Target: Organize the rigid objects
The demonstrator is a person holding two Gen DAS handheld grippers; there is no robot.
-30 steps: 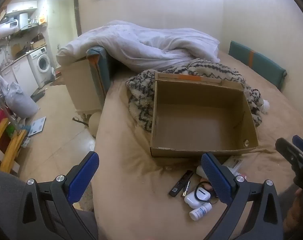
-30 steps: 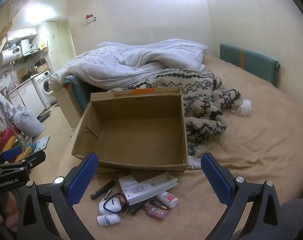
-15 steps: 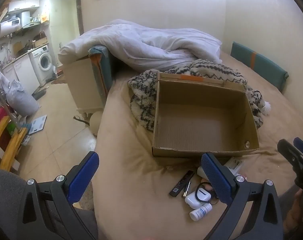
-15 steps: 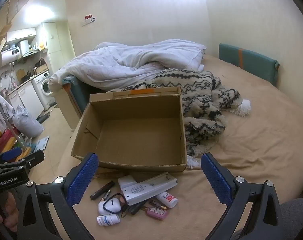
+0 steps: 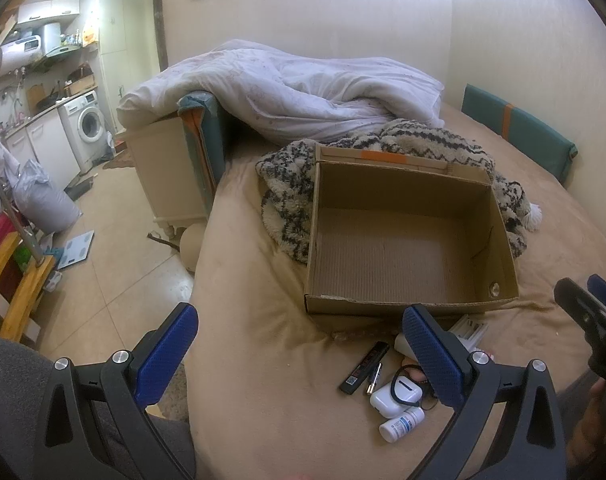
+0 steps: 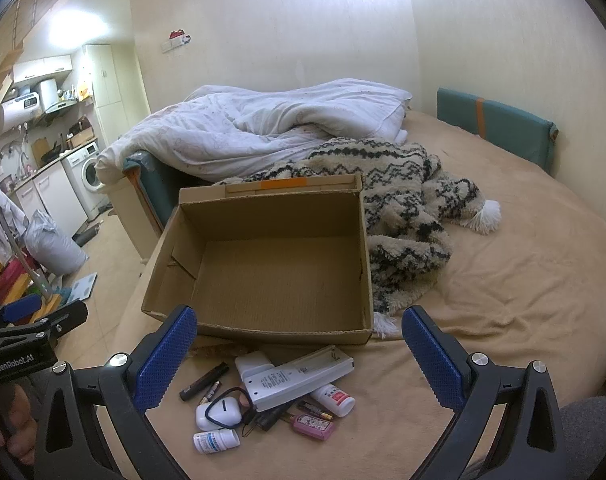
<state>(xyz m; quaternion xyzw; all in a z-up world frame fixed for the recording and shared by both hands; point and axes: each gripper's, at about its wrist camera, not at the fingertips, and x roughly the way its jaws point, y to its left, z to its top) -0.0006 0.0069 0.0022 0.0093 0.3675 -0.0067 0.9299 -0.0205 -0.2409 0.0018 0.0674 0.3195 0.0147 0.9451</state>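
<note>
soft tan bedding [image 6: 503, 320] carries the empty cardboard box [image 6: 271, 268] mid-frame; the small clutter pile [image 6: 271, 396] lies at lower centre. both the left gripper [image 5: 299, 344] and right gripper [image 6: 299, 344] gape wide, holding nothing. on this yielding surface the white bottle [image 6: 215, 441] would likely roll when nudged.

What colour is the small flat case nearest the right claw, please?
Pink, clearest in the right wrist view.

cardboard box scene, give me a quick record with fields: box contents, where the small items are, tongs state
box: cardboard box on the bed, open, no items visible inside
small items: clustered on the bed in front of the box, including white remote, earbud case, pill bottle
left tongs: open, holding nothing
right tongs: open, holding nothing
</note>
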